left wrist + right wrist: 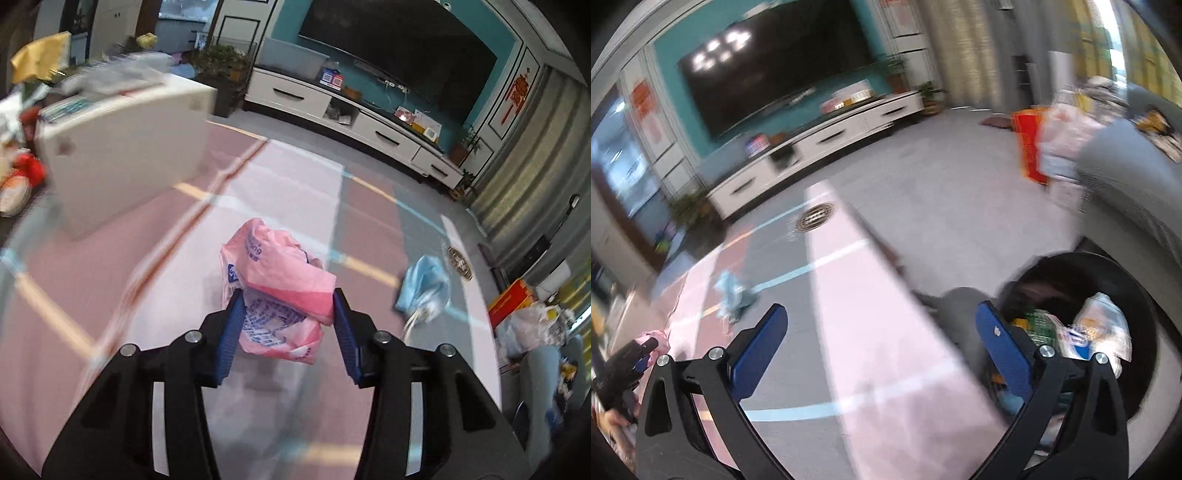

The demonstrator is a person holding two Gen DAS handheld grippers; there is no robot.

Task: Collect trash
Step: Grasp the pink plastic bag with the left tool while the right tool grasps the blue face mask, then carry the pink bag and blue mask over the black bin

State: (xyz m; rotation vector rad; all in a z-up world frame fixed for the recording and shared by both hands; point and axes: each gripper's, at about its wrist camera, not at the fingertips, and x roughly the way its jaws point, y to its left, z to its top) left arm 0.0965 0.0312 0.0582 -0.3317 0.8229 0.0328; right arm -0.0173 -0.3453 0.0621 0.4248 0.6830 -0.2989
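My left gripper (288,301) is shut on a crumpled pink plastic wrapper (277,280) and holds it above the floor mat. A crumpled blue piece of trash (424,288) lies on the mat to its right; it also shows in the right wrist view (733,295). My right gripper (881,314) is open and empty above the mat. A black trash bin (1137,295) with several wrappers inside stands at its lower right. The left gripper and pink wrapper (653,338) show at the far left of the right wrist view.
A white table (125,147) piled with clutter stands at the left. A white TV cabinet (354,122) under a big screen lines the far wall. A grey sofa (1126,177), an orange box (1027,140) and plastic bags (528,325) are on the right. A round floor drain (816,216) lies ahead.
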